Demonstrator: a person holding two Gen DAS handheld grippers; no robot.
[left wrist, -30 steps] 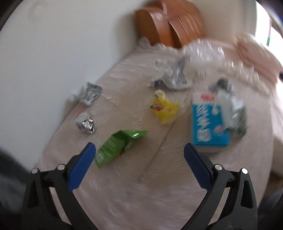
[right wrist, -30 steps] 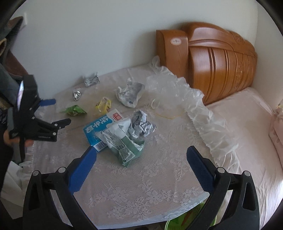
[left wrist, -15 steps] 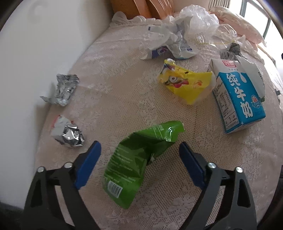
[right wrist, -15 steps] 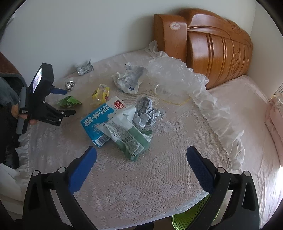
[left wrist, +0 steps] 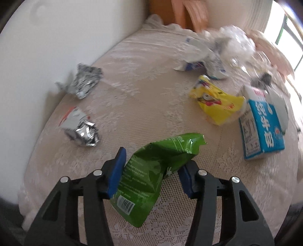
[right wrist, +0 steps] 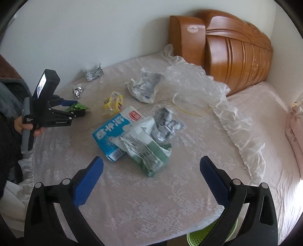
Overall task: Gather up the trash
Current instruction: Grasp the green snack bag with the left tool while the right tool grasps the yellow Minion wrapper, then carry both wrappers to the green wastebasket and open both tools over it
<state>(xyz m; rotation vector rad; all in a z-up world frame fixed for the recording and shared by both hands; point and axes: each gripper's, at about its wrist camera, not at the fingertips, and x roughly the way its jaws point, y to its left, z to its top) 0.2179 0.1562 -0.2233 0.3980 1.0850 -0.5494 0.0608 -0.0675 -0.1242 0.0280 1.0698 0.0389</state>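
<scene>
left claw (left wrist: 151, 170) now lower, jaws just narrowed, pinching green wrapper (left wrist: 151, 170) between blue pads

Behind the blue milk carton (left wrist: 262, 125), the clear plastic bag (left wrist: 236, 40) and headboard (left wrist: 189, 15) are motion-blurred; green basket (right wrist: 203, 235) is cropped.

Glossy crinkled green plastic snack pouch (left wrist: 151, 174) on matt cream lace bedspread (left wrist: 136, 98); shiny crumpled silver foil wrapper (left wrist: 83, 130); polished carved wooden headboard (right wrist: 227, 49); blurred clear film (right wrist: 193, 83), probably plastic.
</scene>
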